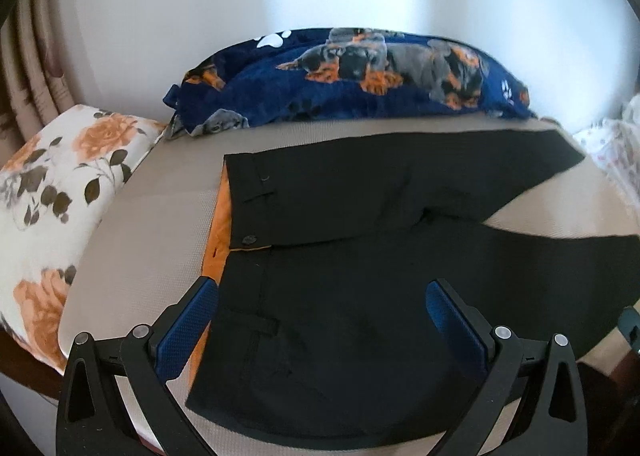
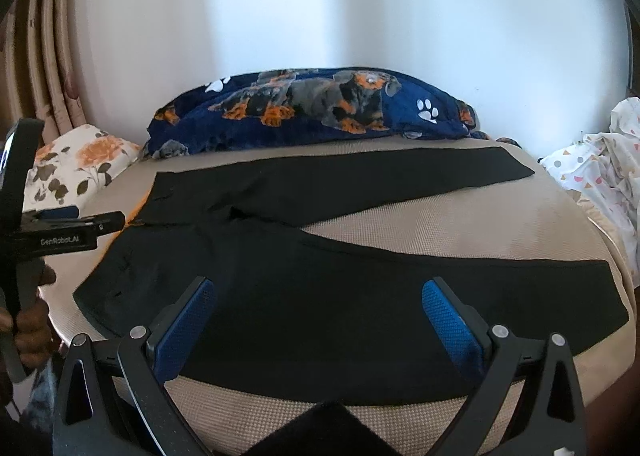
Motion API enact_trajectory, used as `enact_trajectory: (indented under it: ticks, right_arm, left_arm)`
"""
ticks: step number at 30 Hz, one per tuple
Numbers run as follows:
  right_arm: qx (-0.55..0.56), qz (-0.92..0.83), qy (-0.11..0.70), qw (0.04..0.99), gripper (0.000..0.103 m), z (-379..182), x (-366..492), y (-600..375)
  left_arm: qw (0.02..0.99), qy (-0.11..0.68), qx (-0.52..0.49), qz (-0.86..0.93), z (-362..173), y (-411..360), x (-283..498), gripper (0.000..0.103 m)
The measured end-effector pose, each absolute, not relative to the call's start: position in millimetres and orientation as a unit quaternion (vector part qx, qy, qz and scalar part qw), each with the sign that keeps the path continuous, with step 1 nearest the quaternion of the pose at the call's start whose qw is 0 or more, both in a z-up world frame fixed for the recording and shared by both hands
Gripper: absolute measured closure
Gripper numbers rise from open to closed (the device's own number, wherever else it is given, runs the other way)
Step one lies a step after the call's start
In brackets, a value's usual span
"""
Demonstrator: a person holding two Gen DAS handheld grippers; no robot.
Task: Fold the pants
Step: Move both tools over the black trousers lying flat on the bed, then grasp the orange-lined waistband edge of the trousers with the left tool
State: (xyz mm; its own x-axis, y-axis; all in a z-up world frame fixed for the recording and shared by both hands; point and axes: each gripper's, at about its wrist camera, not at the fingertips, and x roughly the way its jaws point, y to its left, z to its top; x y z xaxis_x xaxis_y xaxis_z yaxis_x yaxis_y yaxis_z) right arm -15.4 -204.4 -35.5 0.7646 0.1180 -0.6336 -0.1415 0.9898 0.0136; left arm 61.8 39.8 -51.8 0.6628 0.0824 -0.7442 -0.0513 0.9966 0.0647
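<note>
Black pants [image 1: 360, 256] lie flat and unfolded on the beige bed surface [image 1: 160, 216], legs splayed apart; left gripper [image 1: 320, 296] and right gripper [image 2: 318, 296] hover spread and empty over the near leg, so the first fold likely requires pinching its near edge.

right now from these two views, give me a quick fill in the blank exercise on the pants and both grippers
1. The black pants lie flat with the two legs spread ____.
2. Both the left gripper and the right gripper have their jaws ____.
3. The blanket behind the pants is printed with ____.
4. The floral pillow lies nearest the ____ end of the pants.

Missing words: apart; open; dogs; waist
</note>
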Motion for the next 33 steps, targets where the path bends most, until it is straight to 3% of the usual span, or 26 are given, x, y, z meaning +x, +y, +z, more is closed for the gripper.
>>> enact_trajectory:
  ticks: [14,25,28,29,30,32,33]
  right_arm:
    - [-0.024,0.077,0.368,0.926,0.000,-58.6,-5.2,-201.4]
    - [-0.009,0.072,0.392,0.917,0.000,-72.6,2.3,-208.2]
    - [-0.006,0.070,0.400,0.914,0.000,-76.7,5.1,-208.4]
    - [-0.007,0.070,0.401,0.913,0.000,-78.1,6.2,-208.4]
    - [-0.007,0.068,0.402,0.913,0.000,-79.3,6.8,-208.5]
    - [-0.007,0.067,0.407,0.911,0.000,-82.6,8.0,-208.8]
    - [-0.007,0.067,0.409,0.910,0.000,-84.2,8.8,-209.1]
  left_arm:
    - [0.897,0.441,-0.026,0.025,-68.4,98.5,111.0,0.000]
    - [0.881,0.452,-0.123,-0.072,-82.3,179.4,222.1,0.002]
    - [0.880,0.465,-0.078,-0.061,-93.7,178.7,252.1,0.009]
    - [0.874,0.478,-0.060,-0.064,-100.9,176.5,263.6,0.022]
    - [0.867,0.490,-0.055,-0.077,-107.7,175.1,273.1,0.043]
    - [0.851,0.517,-0.045,-0.080,-123.7,175.1,291.6,0.061]
    - [0.849,0.522,-0.038,-0.072,-128.2,176.0,297.6,0.061]
